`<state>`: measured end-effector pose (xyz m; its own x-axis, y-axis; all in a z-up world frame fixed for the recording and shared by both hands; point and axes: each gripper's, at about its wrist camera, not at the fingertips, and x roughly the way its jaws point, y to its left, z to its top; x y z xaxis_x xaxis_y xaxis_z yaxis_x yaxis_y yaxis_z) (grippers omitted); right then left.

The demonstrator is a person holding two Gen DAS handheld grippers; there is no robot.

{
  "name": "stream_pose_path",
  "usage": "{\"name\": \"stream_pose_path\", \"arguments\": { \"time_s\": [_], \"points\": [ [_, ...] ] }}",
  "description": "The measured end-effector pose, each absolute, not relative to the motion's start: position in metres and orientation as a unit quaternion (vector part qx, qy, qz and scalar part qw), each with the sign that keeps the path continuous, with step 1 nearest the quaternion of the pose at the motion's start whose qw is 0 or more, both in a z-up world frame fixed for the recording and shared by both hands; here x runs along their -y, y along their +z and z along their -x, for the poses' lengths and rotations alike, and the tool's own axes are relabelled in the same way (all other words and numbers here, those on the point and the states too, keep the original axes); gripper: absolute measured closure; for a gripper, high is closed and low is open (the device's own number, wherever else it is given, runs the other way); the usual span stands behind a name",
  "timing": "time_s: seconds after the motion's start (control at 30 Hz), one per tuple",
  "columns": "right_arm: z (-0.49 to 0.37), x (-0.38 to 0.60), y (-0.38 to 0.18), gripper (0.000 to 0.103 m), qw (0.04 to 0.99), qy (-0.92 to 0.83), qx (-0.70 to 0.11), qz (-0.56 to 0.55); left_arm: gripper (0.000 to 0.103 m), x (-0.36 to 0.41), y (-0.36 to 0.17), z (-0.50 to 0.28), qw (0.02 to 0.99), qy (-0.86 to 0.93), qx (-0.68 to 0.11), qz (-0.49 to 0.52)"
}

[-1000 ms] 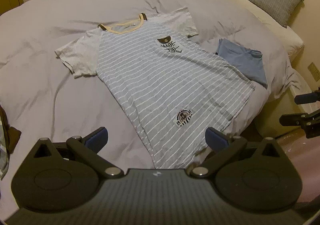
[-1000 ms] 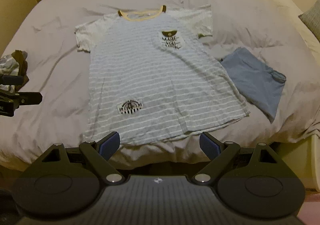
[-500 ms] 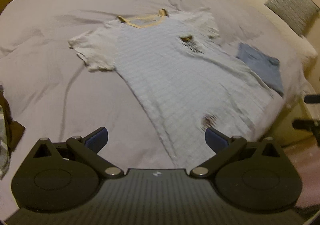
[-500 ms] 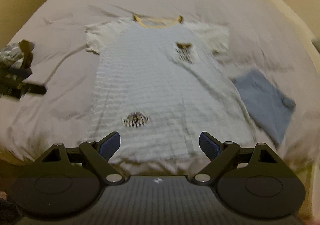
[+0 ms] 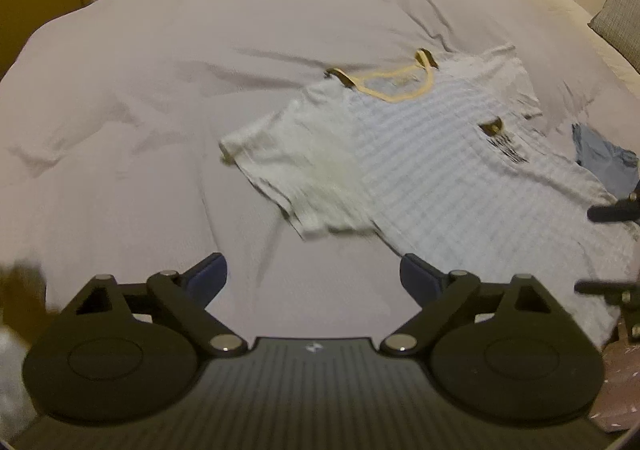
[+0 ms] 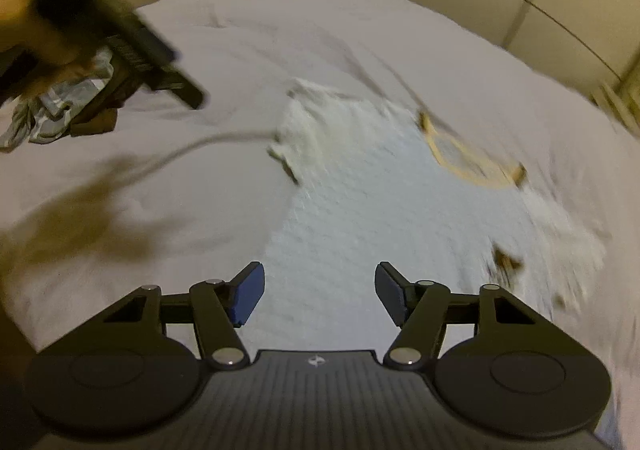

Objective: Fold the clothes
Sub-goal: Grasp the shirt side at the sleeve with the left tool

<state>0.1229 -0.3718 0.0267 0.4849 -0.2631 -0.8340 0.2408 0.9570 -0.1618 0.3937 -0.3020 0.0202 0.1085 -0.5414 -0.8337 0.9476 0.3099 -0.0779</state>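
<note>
Striped T-shirt (image 5: 432, 169) lying flat on the bed (image 5: 160, 89), a light, limp garment best pinched at sleeve and hem edges; the left gripper (image 5: 314, 278) and right gripper (image 6: 318, 292), jaws just narrowing, hold nothing.

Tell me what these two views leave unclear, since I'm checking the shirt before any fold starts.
- Striped shirt hem: left wrist view, cut off at the lower right edge.
- Chest print: left wrist view, lettering smeared by motion blur.
- Far sleeve: right wrist view, blurred.
- Folded blue garment: left wrist view, mostly past the right edge.
- Crumpled clothes: right wrist view, partly behind the blurred left gripper.
</note>
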Motion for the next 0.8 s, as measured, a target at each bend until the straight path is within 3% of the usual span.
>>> {"name": "stream_pose_path", "arguments": {
  "time_s": [0.13,0.23,0.33,0.47,0.67,0.77,0.8],
  "points": [
    [-0.182,0.375,0.002,0.045,0.862,-0.143,-0.485,0.040,0.024,0.343,-0.011,-0.458,0.685,-0.555,-0.406,-0.241],
    [-0.226,0.382,-0.022,0.054,0.854,-0.157,-0.493,0.046,0.035,0.377,-0.043,-0.504,0.667,-0.571,-0.418,-0.234],
    [-0.265,0.390,-0.052,0.062,0.845,-0.173,-0.505,0.042,0.035,0.407,-0.075,-0.537,0.654,-0.577,-0.429,-0.235],
    [-0.304,0.392,-0.091,0.064,0.837,-0.168,-0.516,0.070,0.036,0.430,-0.104,-0.560,0.637,-0.592,-0.441,-0.223],
    [-0.341,0.392,-0.139,0.068,0.824,-0.151,-0.531,0.124,0.057,0.447,-0.138,-0.580,0.617,-0.608,-0.462,-0.190],
    [-0.349,0.388,-0.159,0.069,0.816,-0.139,-0.538,0.161,0.074,0.445,-0.146,-0.589,0.612,-0.610,-0.478,-0.156],
    [-0.350,0.387,-0.162,0.069,0.814,-0.136,-0.537,0.173,0.085,0.444,-0.147,-0.592,0.612,-0.609,-0.482,-0.149]
  ]
}}
